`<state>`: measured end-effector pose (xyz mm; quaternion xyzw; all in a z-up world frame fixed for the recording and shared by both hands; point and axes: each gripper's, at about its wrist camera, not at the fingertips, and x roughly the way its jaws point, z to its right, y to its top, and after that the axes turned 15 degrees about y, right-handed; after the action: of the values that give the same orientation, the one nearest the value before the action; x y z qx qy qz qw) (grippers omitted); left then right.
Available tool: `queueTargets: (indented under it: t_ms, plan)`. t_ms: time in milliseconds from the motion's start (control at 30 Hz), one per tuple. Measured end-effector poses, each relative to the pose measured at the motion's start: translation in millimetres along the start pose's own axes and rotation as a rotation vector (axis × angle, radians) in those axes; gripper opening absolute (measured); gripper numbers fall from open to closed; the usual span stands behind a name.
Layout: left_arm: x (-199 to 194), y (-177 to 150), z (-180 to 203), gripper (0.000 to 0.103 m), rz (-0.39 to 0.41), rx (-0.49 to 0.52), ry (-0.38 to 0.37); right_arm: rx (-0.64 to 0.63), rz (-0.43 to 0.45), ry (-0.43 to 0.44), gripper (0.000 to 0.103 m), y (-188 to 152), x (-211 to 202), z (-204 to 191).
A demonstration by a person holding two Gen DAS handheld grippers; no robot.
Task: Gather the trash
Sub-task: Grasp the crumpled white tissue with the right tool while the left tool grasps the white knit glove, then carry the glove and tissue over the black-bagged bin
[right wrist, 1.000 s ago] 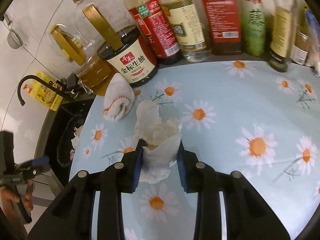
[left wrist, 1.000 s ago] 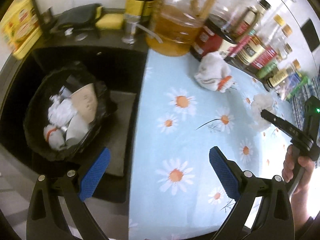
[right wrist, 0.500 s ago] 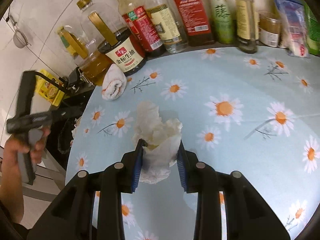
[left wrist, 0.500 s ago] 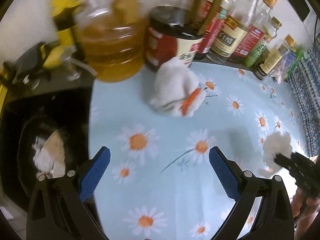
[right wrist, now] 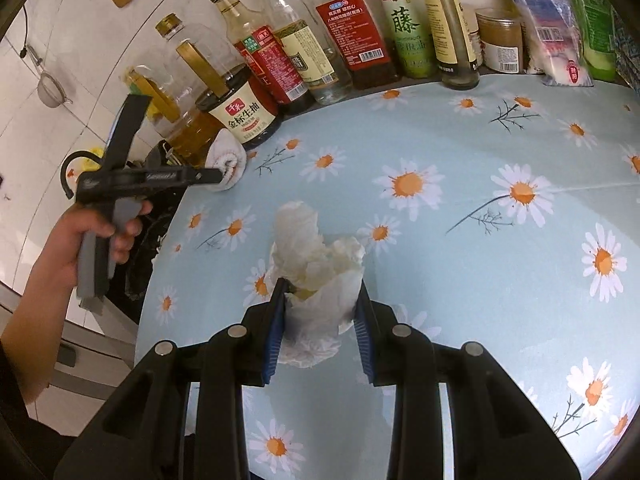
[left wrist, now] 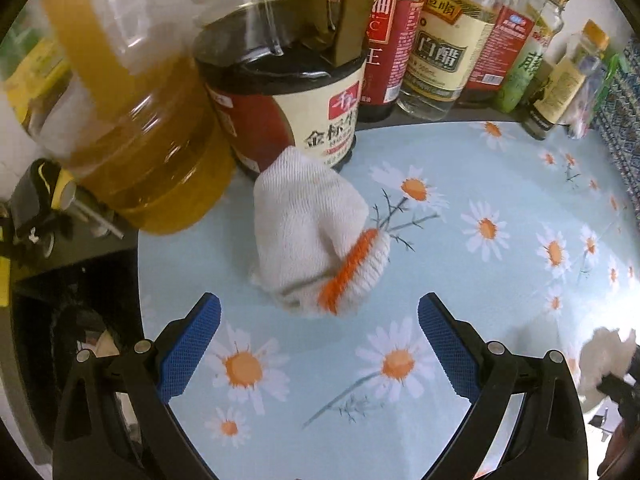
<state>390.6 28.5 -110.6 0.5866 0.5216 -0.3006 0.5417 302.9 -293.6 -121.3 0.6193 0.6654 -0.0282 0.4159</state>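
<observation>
1. Left wrist view: the left hand-held gripper (left wrist: pixel 319 340) has swung away from the bin beside the tabletop (left wrist: pixel 500 168) and now hangs with jaws wide apart, empty, just short of the balled white glove (left wrist: pixel 316 232) (orange cuff toward it) by the soy sauce jug (left wrist: pixel 288 92). That looks like its next pickup.

2. Right wrist view: the right hand-held gripper (right wrist: pixel 320 316) stays clamped on the crumpled tissue (right wrist: pixel 316 264), now carried toward the tabletop's left edge, apparently heading for the bin.
</observation>
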Motion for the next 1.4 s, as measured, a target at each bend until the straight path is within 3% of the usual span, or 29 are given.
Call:
queueTargets:
  t_ms: [500,567,633,767,833,1033,1400]
  plan:
    - [24.7,26.8,11.7,0.095,0.042,0.031,0.084,0.011,-0.006,-0.013,0.034,-16.3,-4.0,8.2]
    - [23.9,27.6,12.0,0.077,0.047,0.024,0.062,0.013,-0.003,-0.014,0.034,-16.2,-3.9,8.6]
    - [27.7,29.6,13.3,0.074,0.035,0.042,0.056,0.017,-0.003,-0.015,0.034,-16.7,-3.0,8.5]
    - [31.4,28.6,16.9,0.054,0.035,0.053,0.04,0.014,0.002,-0.008,0.034,-16.1,-1.8,6.0]
    - [30.0,30.0,17.0,0.049,0.046,0.058,0.036,0.016,0.005,0.001,0.034,-15.1,-1.9,5.2]
    - [27.8,29.7,21.3,0.037,0.063,0.072,0.023,0.017,0.011,-0.008,0.034,-10.5,0.9,2.7]
    - [15.8,15.6,8.5,0.031,0.08,0.072,-0.009,-0.008,0.001,-0.027,0.034,-2.3,6.0,-7.9]
